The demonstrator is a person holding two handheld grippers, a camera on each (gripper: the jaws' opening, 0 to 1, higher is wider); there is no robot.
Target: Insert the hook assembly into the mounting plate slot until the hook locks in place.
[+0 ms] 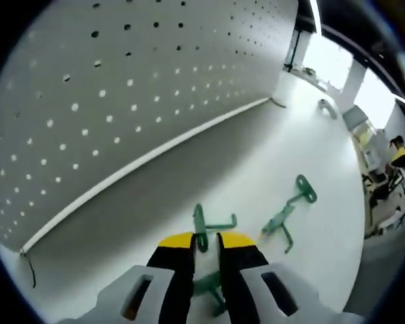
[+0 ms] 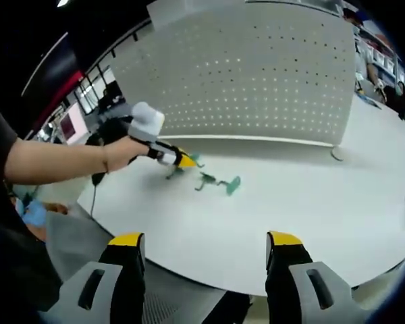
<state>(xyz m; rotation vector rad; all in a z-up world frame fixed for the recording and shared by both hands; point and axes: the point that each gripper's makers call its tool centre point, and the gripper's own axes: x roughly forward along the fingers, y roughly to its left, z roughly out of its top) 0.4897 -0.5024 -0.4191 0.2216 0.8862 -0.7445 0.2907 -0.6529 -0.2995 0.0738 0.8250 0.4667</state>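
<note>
— Left gripper [image 1: 206, 251]: what's between the jaws?
— Nearly closed, they pinch a green hook [image 1: 204, 228] on the white table [image 1: 189, 182], near the pegboard [image 1: 121, 88].
— Other hook [image 1: 288, 214]?
— Lying loose just right.
— Right gripper [image 2: 206, 253]?
— Wide apart, empty, at the near edge; plate slot possibly unseen.

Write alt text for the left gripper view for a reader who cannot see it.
The left gripper, with yellow-tipped black jaws, is closed on a green metal hook lying on a white table. A second green hook piece lies apart on the table to its right, and a white pegboard stands upright behind them.
</note>
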